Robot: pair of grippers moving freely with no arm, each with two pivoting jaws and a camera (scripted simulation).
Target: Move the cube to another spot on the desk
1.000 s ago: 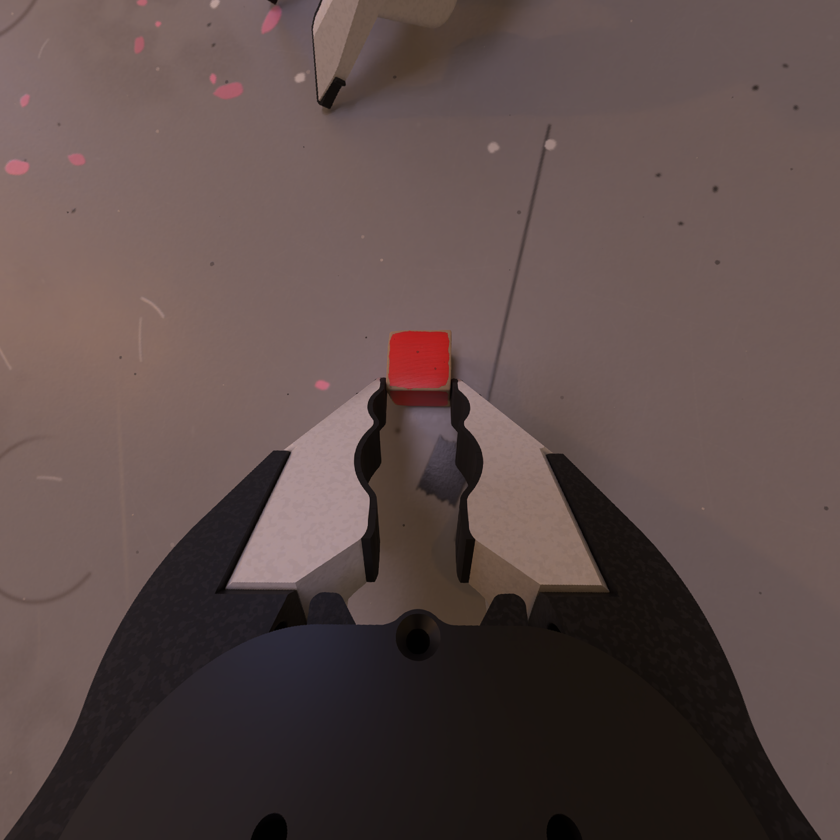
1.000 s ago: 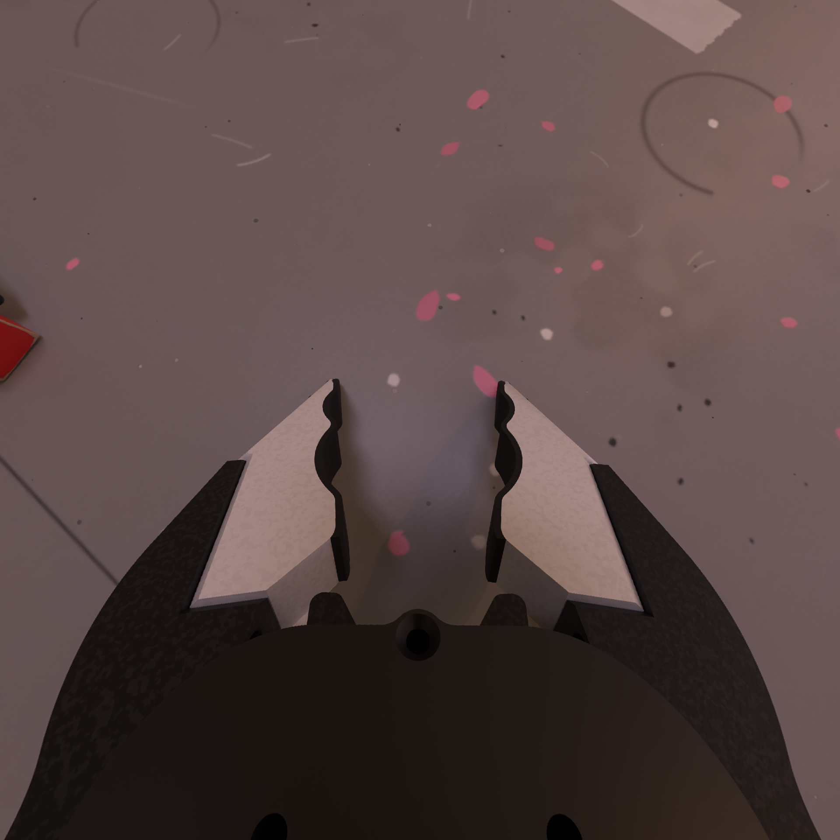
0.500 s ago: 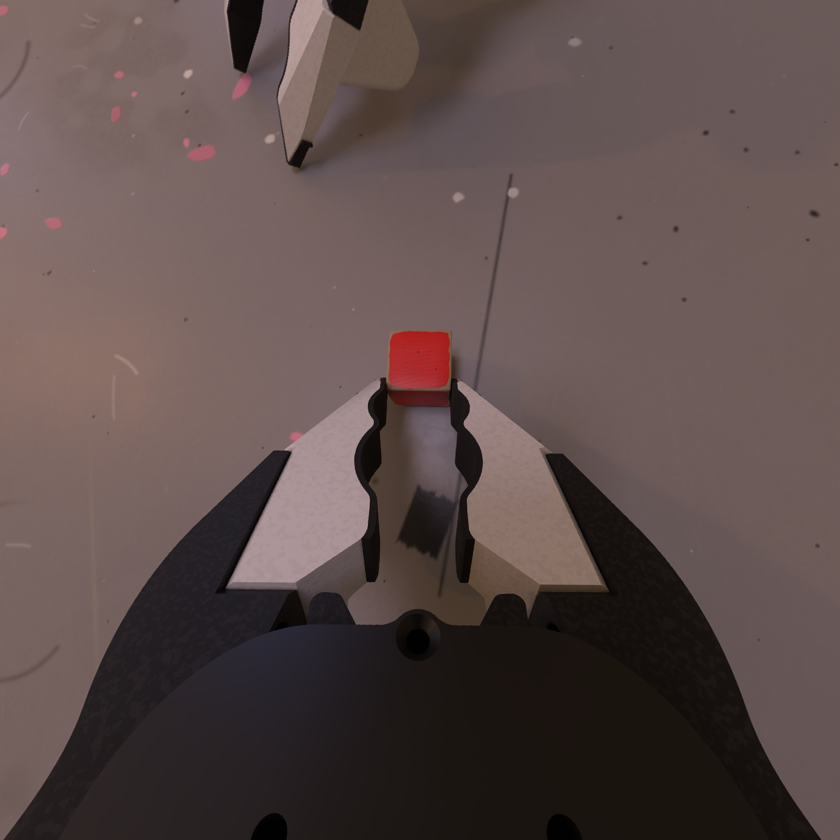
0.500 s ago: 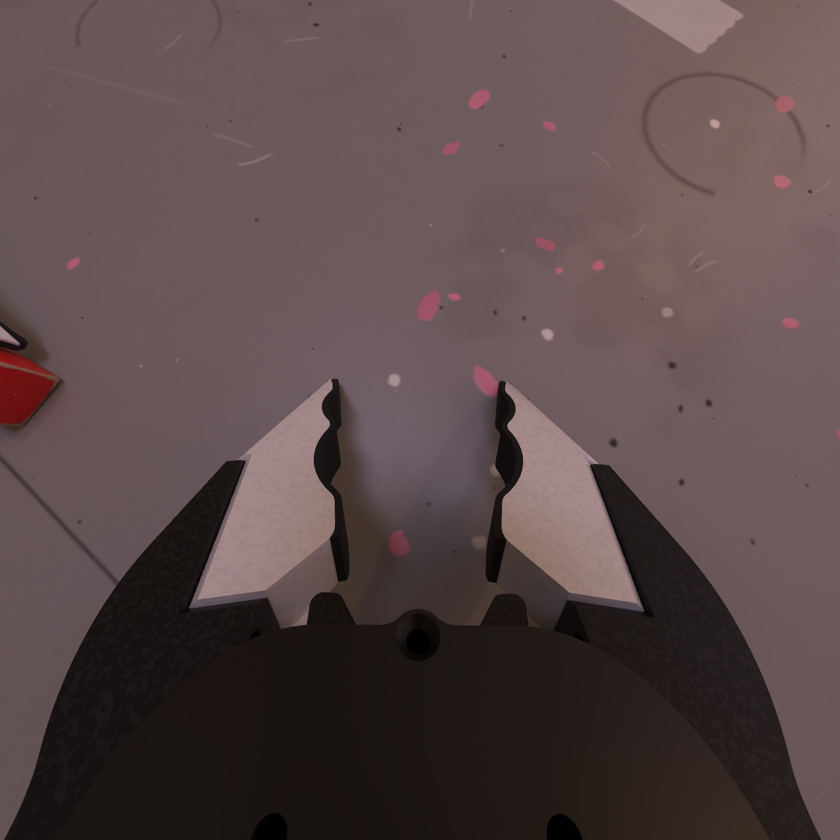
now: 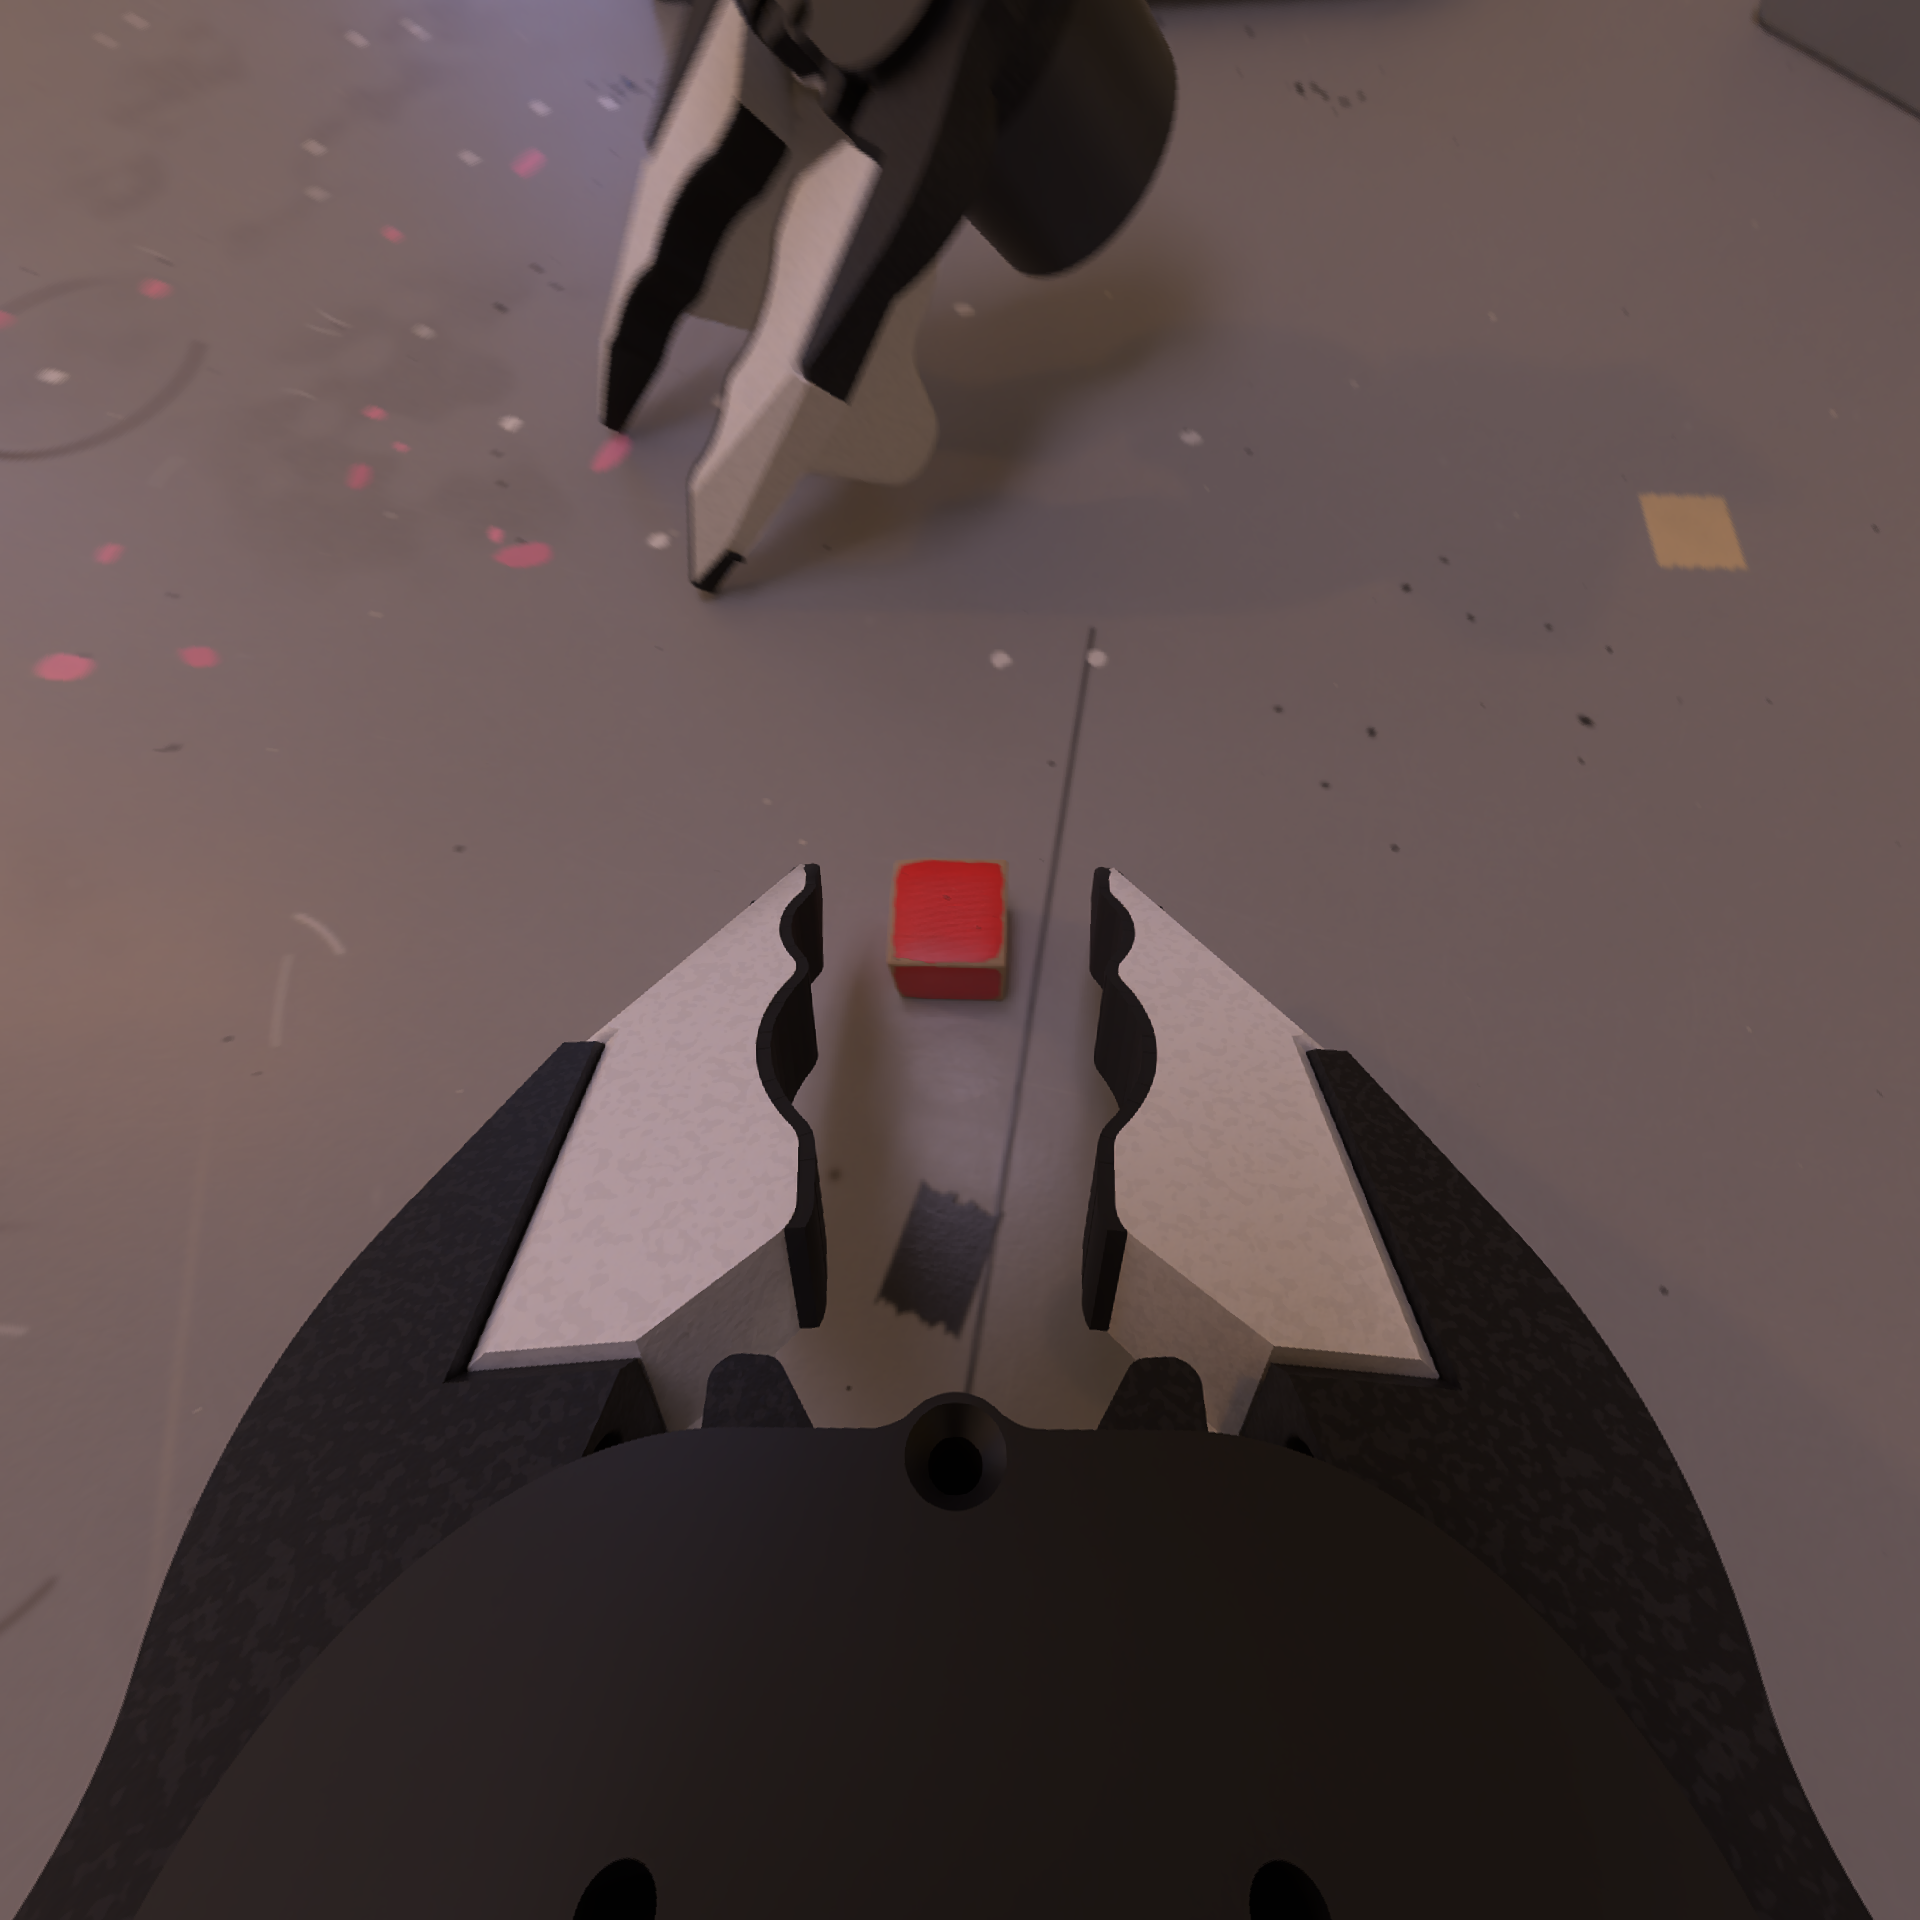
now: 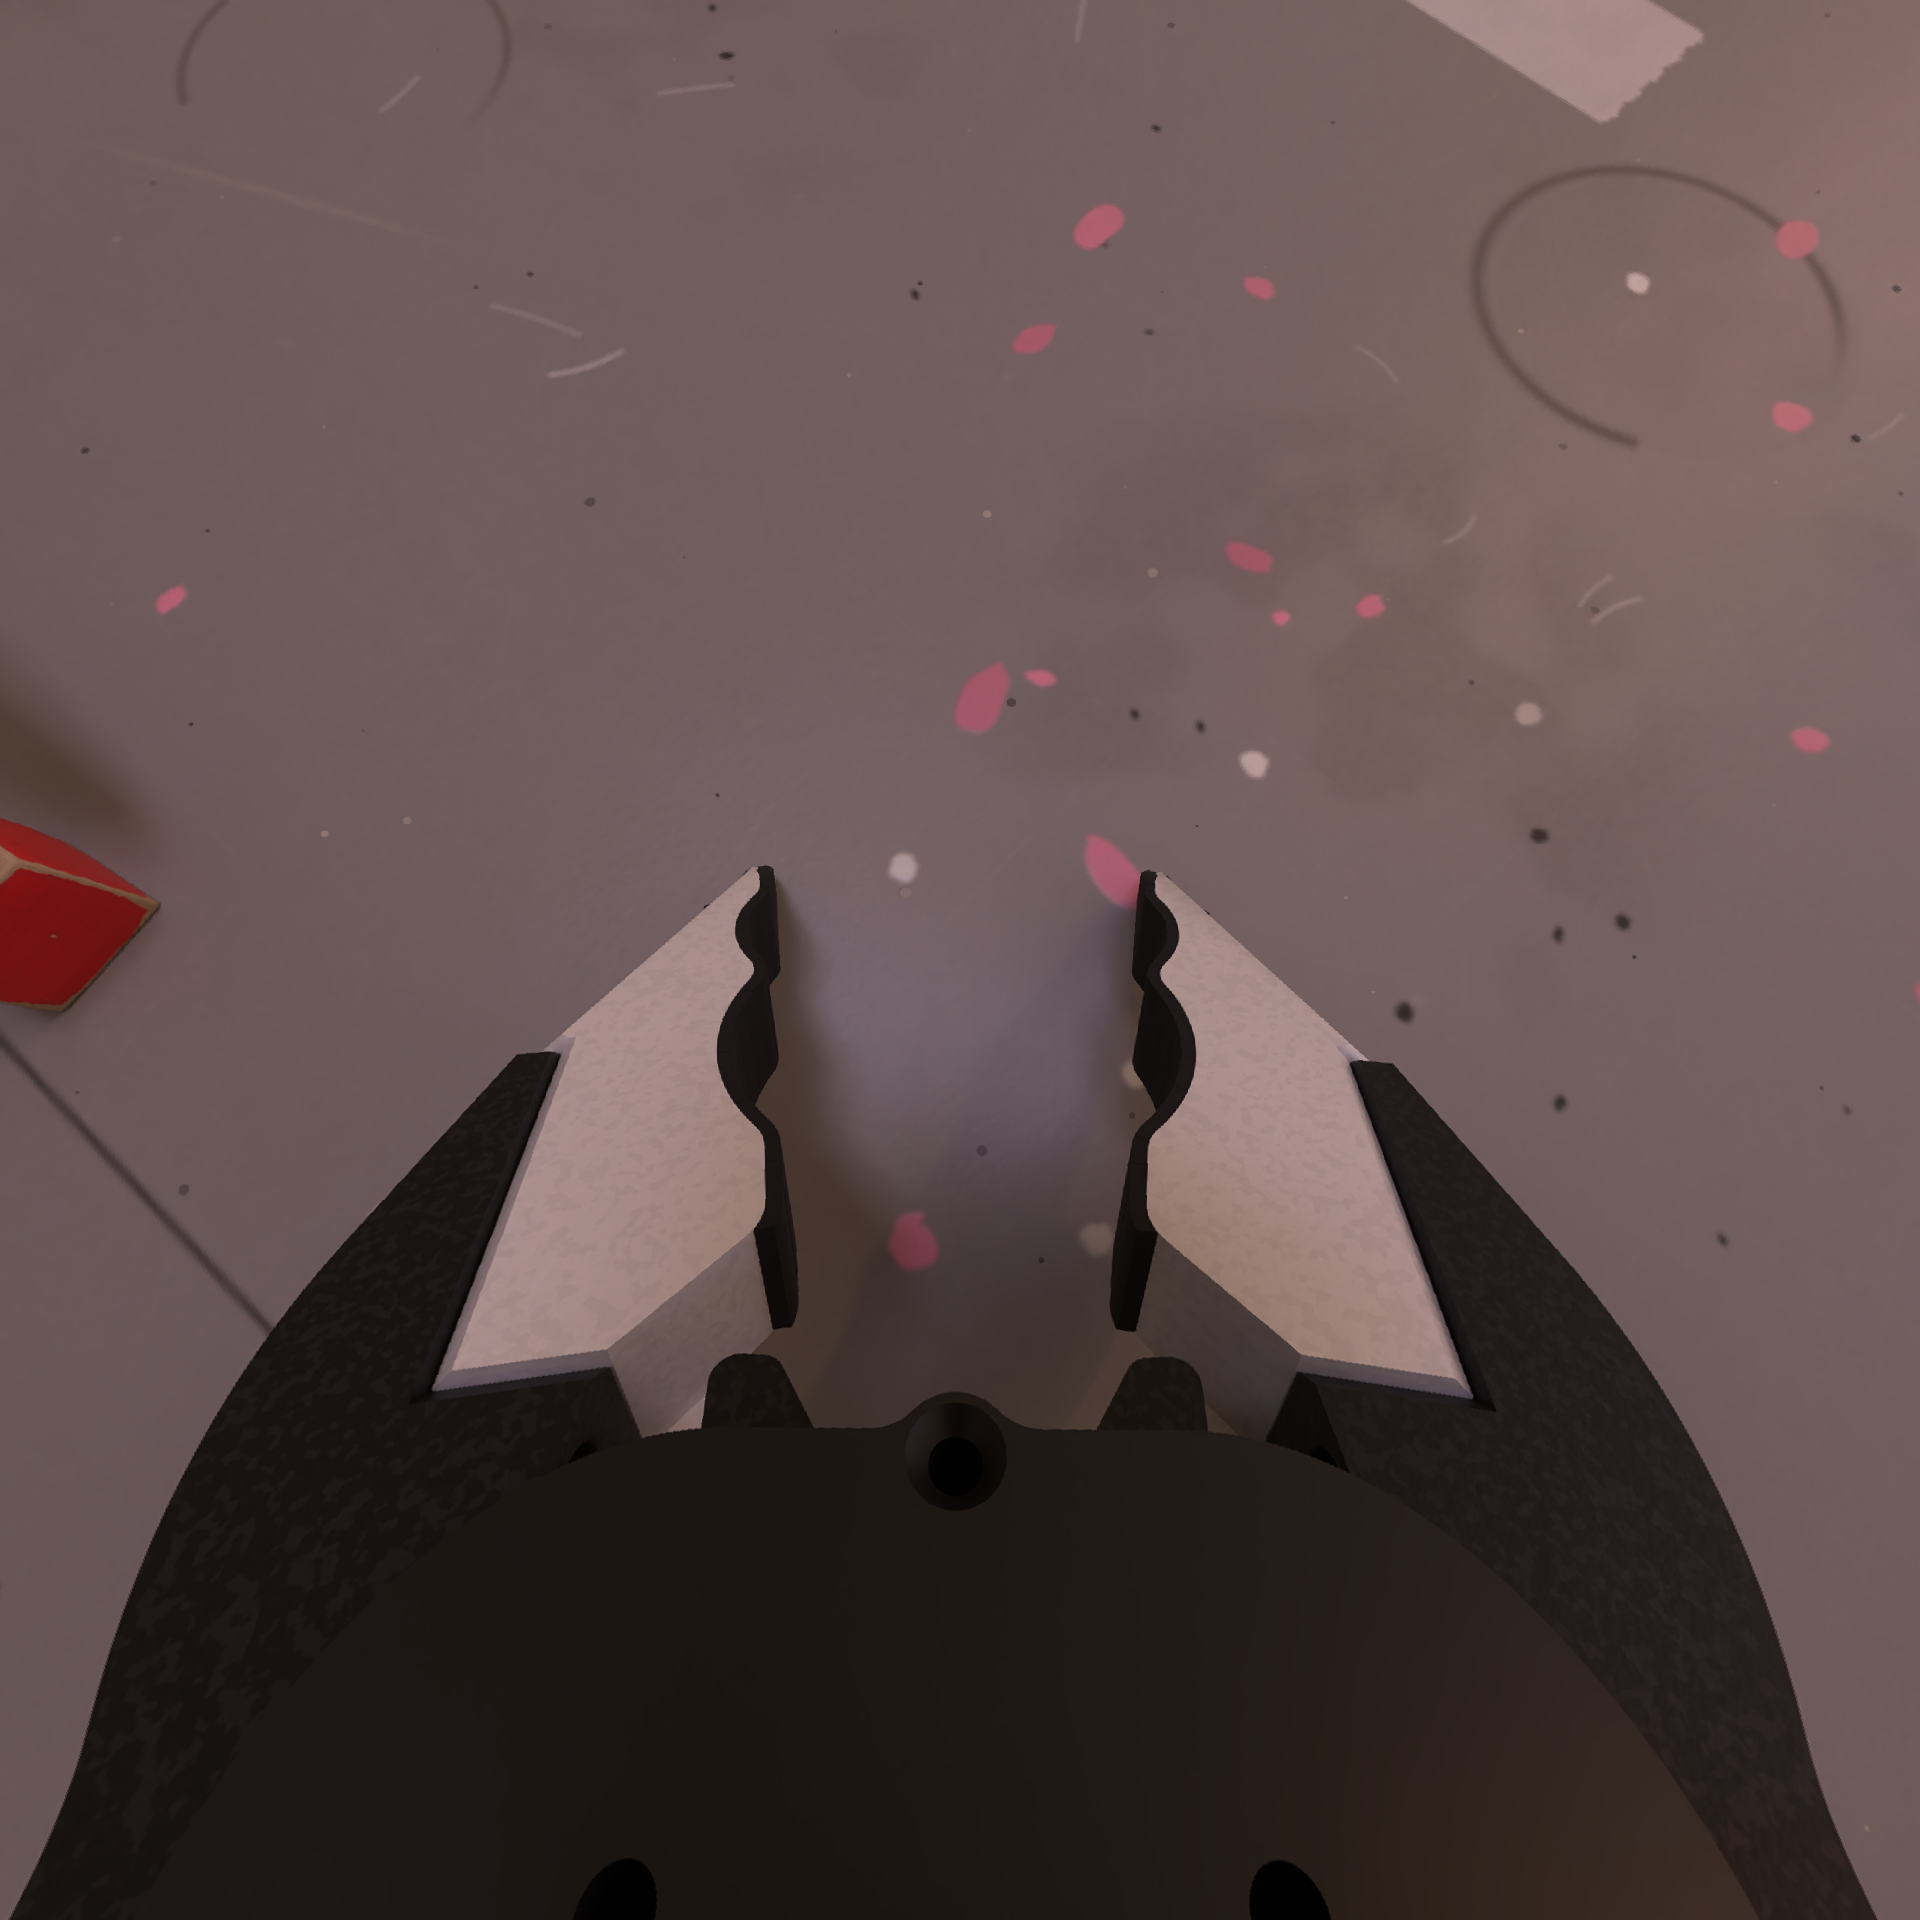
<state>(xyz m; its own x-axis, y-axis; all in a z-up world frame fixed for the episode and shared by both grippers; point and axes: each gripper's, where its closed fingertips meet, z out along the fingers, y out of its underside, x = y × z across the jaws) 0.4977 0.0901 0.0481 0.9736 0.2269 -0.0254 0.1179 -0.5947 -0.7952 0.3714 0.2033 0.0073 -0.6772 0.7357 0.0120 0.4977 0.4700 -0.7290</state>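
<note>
Bench (image 5: 1455, 831): grey, scuffed, speckled with pink and white flecks, faint ring marks. Thin dark seam (image 5: 1049, 935) runs roughly 12 to 6 in the left wrist view, passing just right of the cube.

Left hand-held gripper (image 5: 956, 883): released, jaws spread wide, nothing between the pads in contact. Fingers (image 5: 675, 1122) white with black wavy pads, pointing to 12.

Right hand-held gripper (image 6: 954, 883): also released, jaws apart, only bare bench between them. From the left wrist view it sits at 12 (image 5: 665, 499), tips pointing down at the bench, slightly blurred, well apart from the cube.

Cube (image 5: 950, 943): red, pale edges, sitting flat on the bench between the left gripper's fingertips, nearer the left finger than the right, clear gap on both sides, touching neither. In the right wrist view it shows at 9 (image 6: 62, 914), cut by the frame edge, corner toward the camera, well left of that gripper's fingers.

Dark tape patch (image 5: 940, 1273): on the bench between the left gripper's fingers, at 6 from the cube, against the seam.

Tan tape square (image 5: 1691, 532): at 2 from the cube, well apart.

Pale tape strip (image 6: 1558, 52): at 1 in the right wrist view, far edge.
</note>
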